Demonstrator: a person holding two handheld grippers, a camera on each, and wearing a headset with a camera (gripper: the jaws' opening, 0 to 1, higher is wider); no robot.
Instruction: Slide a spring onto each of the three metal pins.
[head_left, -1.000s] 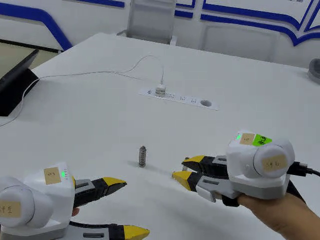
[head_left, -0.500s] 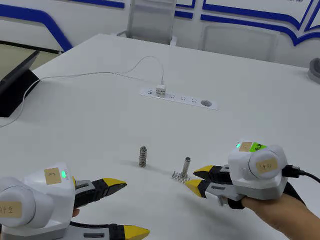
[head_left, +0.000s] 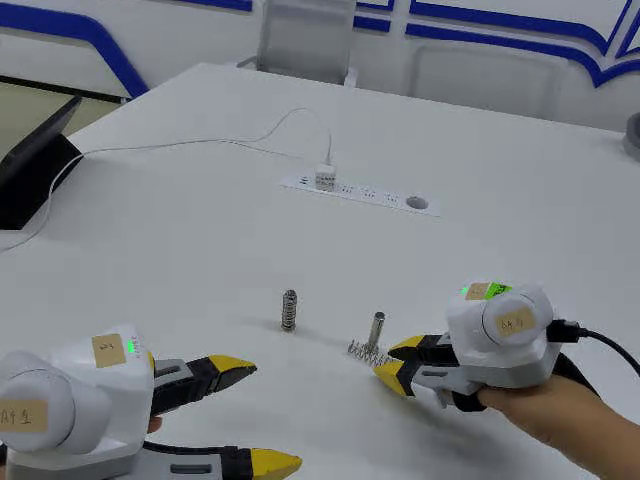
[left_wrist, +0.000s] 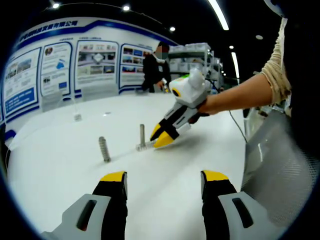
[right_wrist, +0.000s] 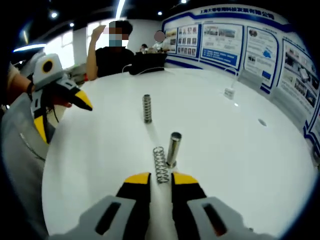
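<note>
Looks like an office showroom or lab: blue-and-white display panels (left_wrist: 65, 65) lining the far wall, strip lights (left_wrist: 217, 12) overhead, a big white meeting table (head_left: 180, 220) carrying a power strip (head_left: 360, 193), a chair (head_left: 305, 40) at its far edge.

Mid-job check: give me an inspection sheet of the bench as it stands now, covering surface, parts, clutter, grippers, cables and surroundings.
Surface: white table, plain.
Job's things: pin with a spring on it, upright; bare pin, upright; loose spring lying at the bare pin's foot.
Clutter: power strip mid-table; dark screen at the left edge.
Grippers: left gripper open, holding nothing; right gripper jaws narrow around the loose spring's near end, whether it is clamped cannot be told.
Cables: white cable from the strip's plug leftward; black cable behind the right gripper.
Surroundings: chair at the far side; a person beyond the table.
</note>
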